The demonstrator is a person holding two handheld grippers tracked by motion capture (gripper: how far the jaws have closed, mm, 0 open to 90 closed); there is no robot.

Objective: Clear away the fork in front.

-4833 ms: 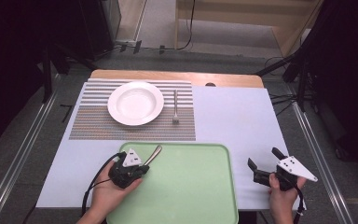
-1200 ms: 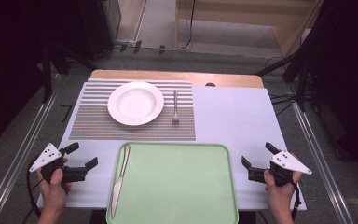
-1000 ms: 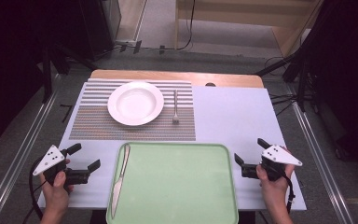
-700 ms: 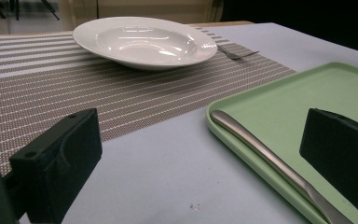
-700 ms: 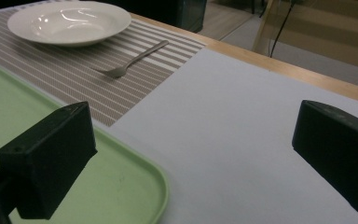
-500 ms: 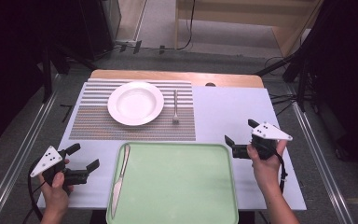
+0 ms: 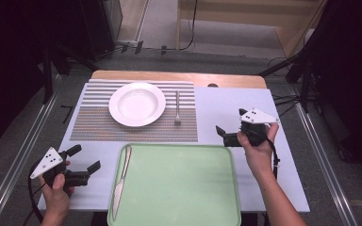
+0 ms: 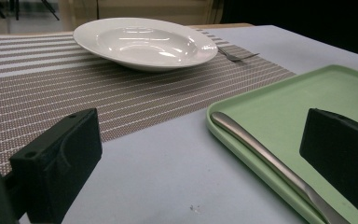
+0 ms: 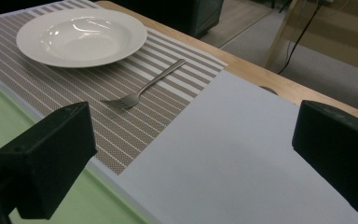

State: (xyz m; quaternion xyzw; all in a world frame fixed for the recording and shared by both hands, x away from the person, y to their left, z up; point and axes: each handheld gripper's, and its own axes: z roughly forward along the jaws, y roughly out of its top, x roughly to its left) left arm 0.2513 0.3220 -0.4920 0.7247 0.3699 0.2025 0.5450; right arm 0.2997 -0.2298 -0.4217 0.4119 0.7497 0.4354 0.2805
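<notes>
A white plate (image 7: 137, 104) rests on a striped placemat (image 7: 94, 125), with a fork (image 7: 177, 108) lying just right of it. A knife (image 7: 121, 181) lies along the left side of the green tray (image 7: 184, 188). My left gripper (image 7: 86, 165) is open and empty near the table's front left corner, left of the tray. In the left gripper view its jaws frame the knife (image 8: 265, 161) and the plate (image 8: 145, 42). My right gripper (image 7: 222, 134) is open and empty just above the tray's top right corner. The right gripper view shows the fork (image 9: 142, 89) and plate (image 9: 82, 35) ahead.
A pale blue mat (image 7: 235, 110) covers the table right of the placemat. A wooden table edge (image 7: 179, 75) runs along the back. Metal rails (image 7: 19, 150) and dark stands flank the table on both sides.
The knife, once held by my left gripper over the tray, now lies on the tray and that gripper sits at the front left. My right gripper has moved left and forward.
</notes>
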